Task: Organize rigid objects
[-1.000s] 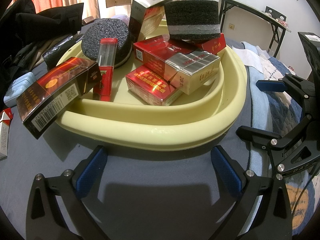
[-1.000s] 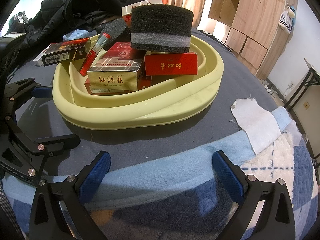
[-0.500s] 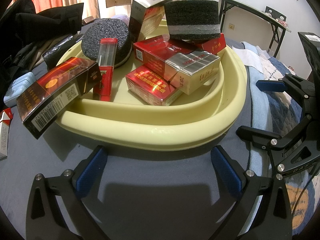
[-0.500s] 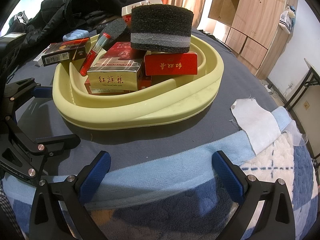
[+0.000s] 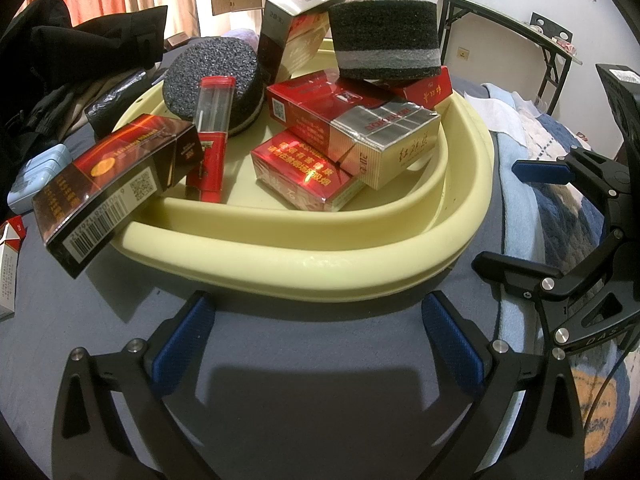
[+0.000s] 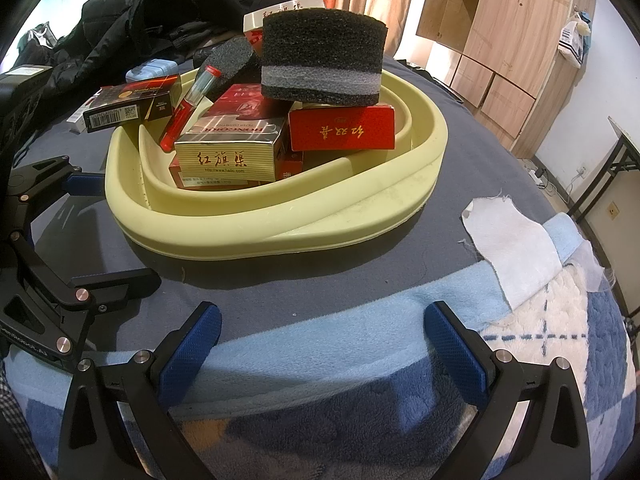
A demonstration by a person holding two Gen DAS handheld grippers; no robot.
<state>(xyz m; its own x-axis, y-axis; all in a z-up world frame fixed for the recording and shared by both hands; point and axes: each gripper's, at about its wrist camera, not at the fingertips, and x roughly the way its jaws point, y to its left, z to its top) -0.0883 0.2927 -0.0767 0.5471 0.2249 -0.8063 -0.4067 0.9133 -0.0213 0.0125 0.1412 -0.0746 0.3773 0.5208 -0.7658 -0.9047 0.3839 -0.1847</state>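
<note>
Nothing changes between the earlier pictures and now: no box or sponge in the yellow basin (image 5: 304, 248) shifts, and neither camera's view moves.

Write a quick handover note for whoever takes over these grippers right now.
Left hand-held gripper: open, empty, in front of the yellow basin.
Right hand-held gripper: open, empty, over the blue blanket.
Done: cigarette boxes, two dark sponges and a red tube are piled loosely in the basin.
Left: the dark box overhangs the rim; a white pack and a pale blue case lie outside.
</note>
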